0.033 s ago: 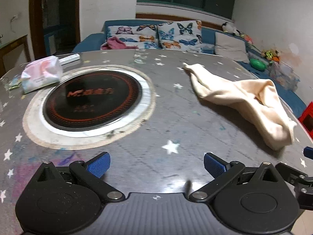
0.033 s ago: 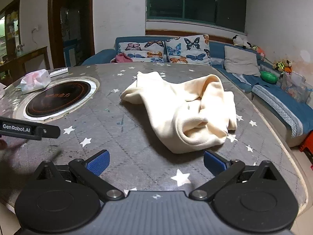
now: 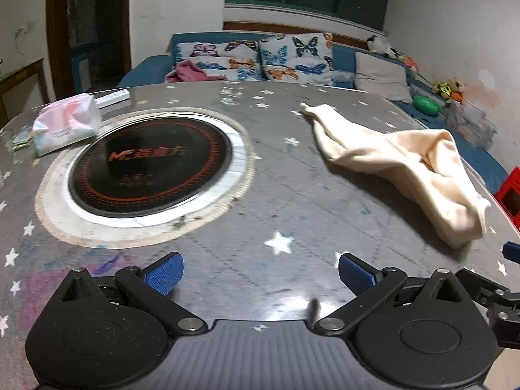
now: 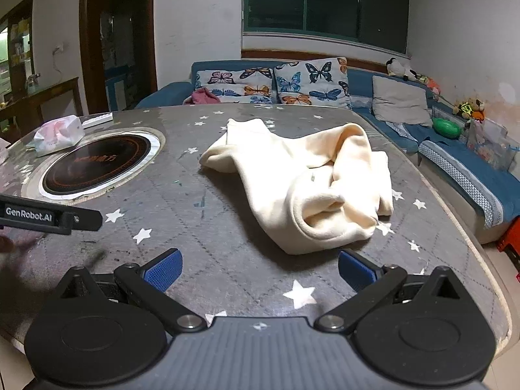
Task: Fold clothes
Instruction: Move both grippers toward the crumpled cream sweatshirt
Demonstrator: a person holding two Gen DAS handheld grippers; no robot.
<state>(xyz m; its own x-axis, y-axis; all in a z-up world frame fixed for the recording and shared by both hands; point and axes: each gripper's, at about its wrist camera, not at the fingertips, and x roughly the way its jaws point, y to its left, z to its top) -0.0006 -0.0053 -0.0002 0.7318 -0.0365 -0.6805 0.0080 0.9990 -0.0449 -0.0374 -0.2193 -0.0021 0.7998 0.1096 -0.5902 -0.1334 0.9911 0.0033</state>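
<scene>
A cream garment lies crumpled on the grey star-patterned table, just beyond my right gripper, which is open and empty over the near edge. In the left wrist view the garment lies far to the right. My left gripper is open and empty above the table's front, left of the cloth. The left gripper's side shows at the left of the right wrist view, and a blue fingertip of the right gripper shows at the right edge of the left wrist view.
A round black induction hob is set in the table's left half. A tissue pack and a white remote lie beyond it. A blue sofa with butterfly cushions stands behind the table. A red crate is at the right.
Both views sit almost as before; the left wrist view has shifted slightly and shows a little motion blur. The garment has not moved.
</scene>
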